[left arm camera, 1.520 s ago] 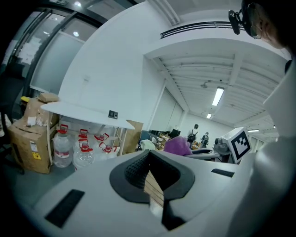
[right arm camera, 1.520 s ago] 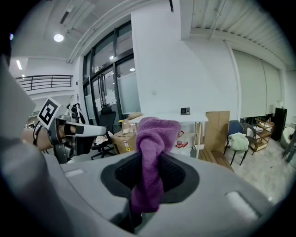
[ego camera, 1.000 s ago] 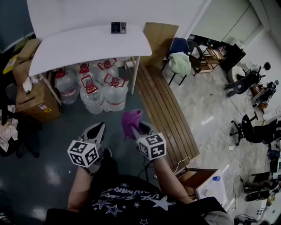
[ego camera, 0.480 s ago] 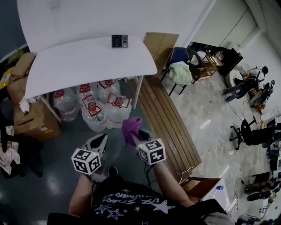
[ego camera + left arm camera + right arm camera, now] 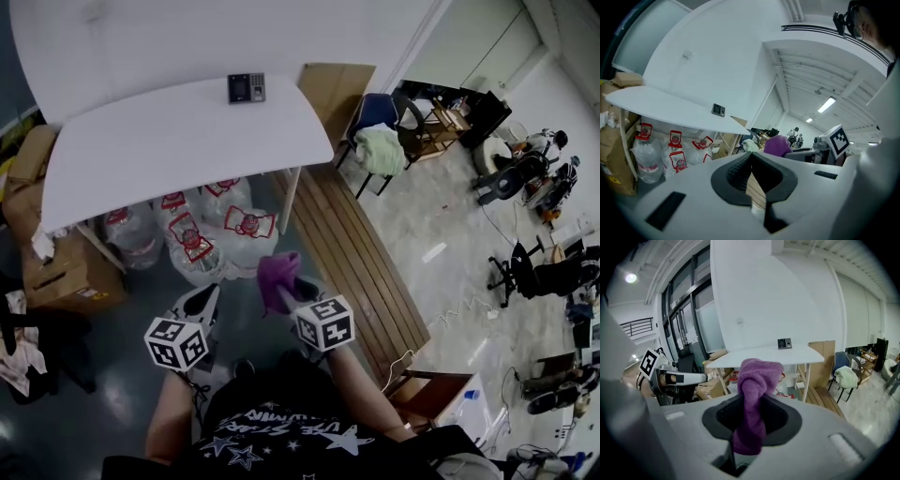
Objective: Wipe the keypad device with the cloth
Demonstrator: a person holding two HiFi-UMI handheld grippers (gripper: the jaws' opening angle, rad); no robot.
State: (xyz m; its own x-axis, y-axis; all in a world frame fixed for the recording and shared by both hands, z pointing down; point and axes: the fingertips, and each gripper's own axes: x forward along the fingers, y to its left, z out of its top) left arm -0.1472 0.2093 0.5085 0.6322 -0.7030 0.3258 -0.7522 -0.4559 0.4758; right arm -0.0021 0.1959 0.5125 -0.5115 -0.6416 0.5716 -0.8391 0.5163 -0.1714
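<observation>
The keypad device (image 5: 246, 88) is a small dark box lying at the far edge of the white table (image 5: 141, 141); it also shows in the left gripper view (image 5: 718, 110) and the right gripper view (image 5: 784, 343). My right gripper (image 5: 289, 281) is shut on a purple cloth (image 5: 277, 273), which sticks up bunched from between the jaws (image 5: 754, 380). My left gripper (image 5: 210, 294) is shut with nothing in it, its pads meeting at the tips (image 5: 750, 158). Both grippers hang over the dark floor, well short of the table.
Several large water bottles (image 5: 220, 234) stand under the table. Cardboard boxes (image 5: 56, 272) sit at its left. A wooden slatted bench (image 5: 347, 253) runs along the right, with a chair draped in a pale green cloth (image 5: 380, 145) beyond it.
The table and keypad device have shifted in the head view and look slightly larger. Both grippers keep the same pose, with the purple cloth still held in the right one.
</observation>
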